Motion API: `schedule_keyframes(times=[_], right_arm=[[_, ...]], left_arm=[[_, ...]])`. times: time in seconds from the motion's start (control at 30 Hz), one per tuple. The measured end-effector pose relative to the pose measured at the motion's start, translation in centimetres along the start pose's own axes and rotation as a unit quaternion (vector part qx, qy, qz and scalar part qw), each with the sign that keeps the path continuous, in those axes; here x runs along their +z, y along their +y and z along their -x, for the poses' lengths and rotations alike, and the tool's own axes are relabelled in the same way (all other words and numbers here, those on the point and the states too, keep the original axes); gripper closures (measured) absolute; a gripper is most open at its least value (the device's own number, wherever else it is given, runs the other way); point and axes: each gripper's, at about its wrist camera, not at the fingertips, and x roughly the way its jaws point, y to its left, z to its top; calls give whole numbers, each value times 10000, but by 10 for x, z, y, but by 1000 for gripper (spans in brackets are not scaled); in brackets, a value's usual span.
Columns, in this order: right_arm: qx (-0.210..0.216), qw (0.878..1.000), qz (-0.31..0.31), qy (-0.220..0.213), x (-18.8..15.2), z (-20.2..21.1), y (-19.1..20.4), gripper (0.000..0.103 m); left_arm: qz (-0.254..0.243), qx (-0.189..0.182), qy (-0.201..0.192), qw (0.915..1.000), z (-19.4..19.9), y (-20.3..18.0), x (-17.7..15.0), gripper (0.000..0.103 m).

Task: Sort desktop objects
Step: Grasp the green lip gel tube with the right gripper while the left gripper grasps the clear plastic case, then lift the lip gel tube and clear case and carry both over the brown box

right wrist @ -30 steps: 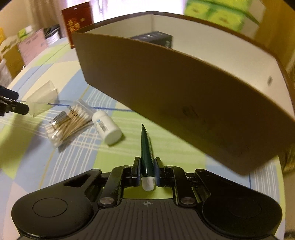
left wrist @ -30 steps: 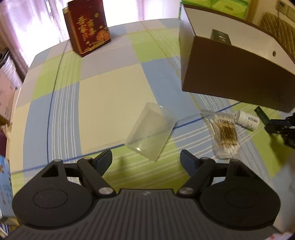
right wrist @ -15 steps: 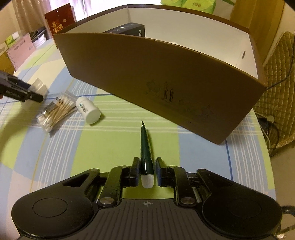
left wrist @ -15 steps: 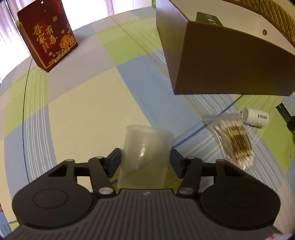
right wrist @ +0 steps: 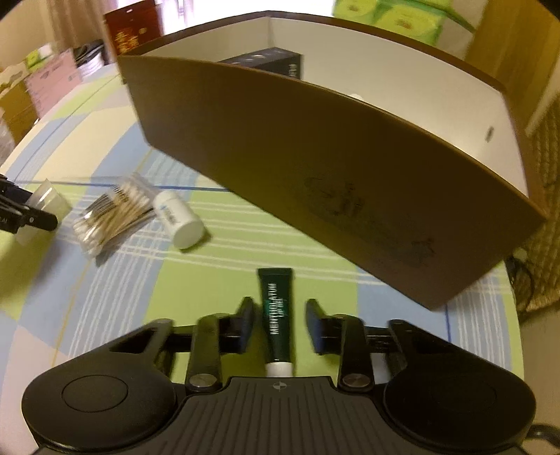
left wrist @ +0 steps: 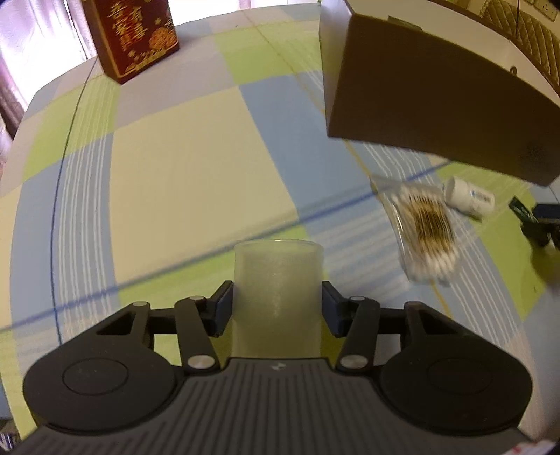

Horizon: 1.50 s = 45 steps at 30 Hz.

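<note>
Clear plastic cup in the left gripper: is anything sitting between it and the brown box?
Nothing visible blocks it. The cup faces bare tablecloth up to the brown box. The cotton swab packet and white bottle lie off to the right, below the box's near wall.

One clear cup (left wrist: 278,280), one swab packet (left wrist: 425,224), one white bottle (right wrist: 178,218), one green tube (right wrist: 277,315), one brown box (right wrist: 315,157), one red box (left wrist: 134,33)

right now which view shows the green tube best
The right wrist view: the green tube lies flat between the open right gripper fingers, untouched, its lettering legible. The left wrist view catches only a dark blurred end at its right edge.
</note>
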Motion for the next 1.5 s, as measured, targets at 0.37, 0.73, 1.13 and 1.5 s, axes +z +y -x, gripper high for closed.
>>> schedule_keyframes(times=[0.37,0.73,1.13,1.5], right_arm=[[204,9991,270,256,-17,14,10,88],[418,9974,369,465,-48,36,13,88],[747,9947,-378,591,-71,59,-21,88],[1017,9907,-892,122,-58,98,-49,88]], left_arm=[[266,-51,137,9995,19,-17,-34,56],[200,-69,236,9995,29,-49,-47,56],[154,-60,162,9997,45,-69,-55,56],[160,-183,-256,9994,71,-79,-34,56]])
